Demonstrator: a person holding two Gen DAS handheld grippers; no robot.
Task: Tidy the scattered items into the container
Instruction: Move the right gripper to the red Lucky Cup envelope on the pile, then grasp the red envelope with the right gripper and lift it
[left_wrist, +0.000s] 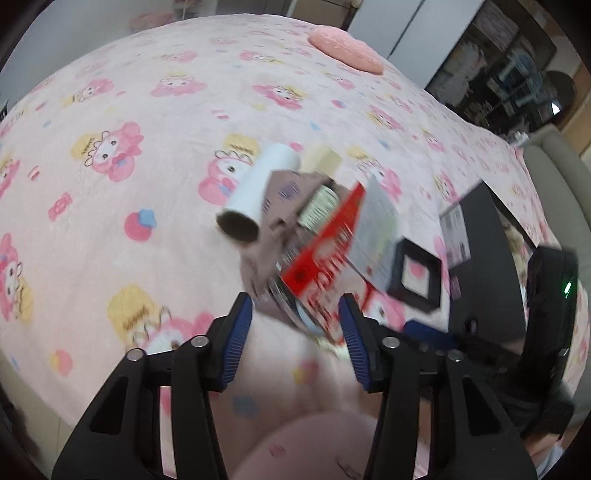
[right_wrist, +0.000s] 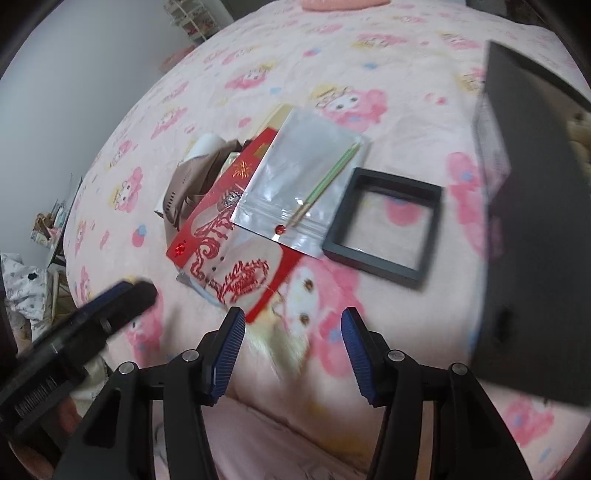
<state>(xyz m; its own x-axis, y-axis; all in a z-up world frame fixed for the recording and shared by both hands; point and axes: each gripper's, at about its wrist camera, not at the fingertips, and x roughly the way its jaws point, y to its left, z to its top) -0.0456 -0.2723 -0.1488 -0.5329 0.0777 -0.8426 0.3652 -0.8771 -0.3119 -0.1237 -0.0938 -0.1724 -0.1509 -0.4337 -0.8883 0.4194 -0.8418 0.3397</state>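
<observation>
On pink bedspread (right_wrist: 406, 155) | red envelope (right_wrist: 236, 236) script unreadable | left gripper (left_wrist: 295, 314), right gripper (right_wrist: 293, 325) agape, empty

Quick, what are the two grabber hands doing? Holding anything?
Left gripper: open, holding nothing, over the red paper-cut card.
Right gripper: open, holding nothing.

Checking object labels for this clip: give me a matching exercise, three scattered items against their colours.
Items:
1. square frame
2. zip pouch
3. paper tube

Colours:
A. white
B. black
C. silver

Pairs: 1-B, 2-C, 3-A
</observation>
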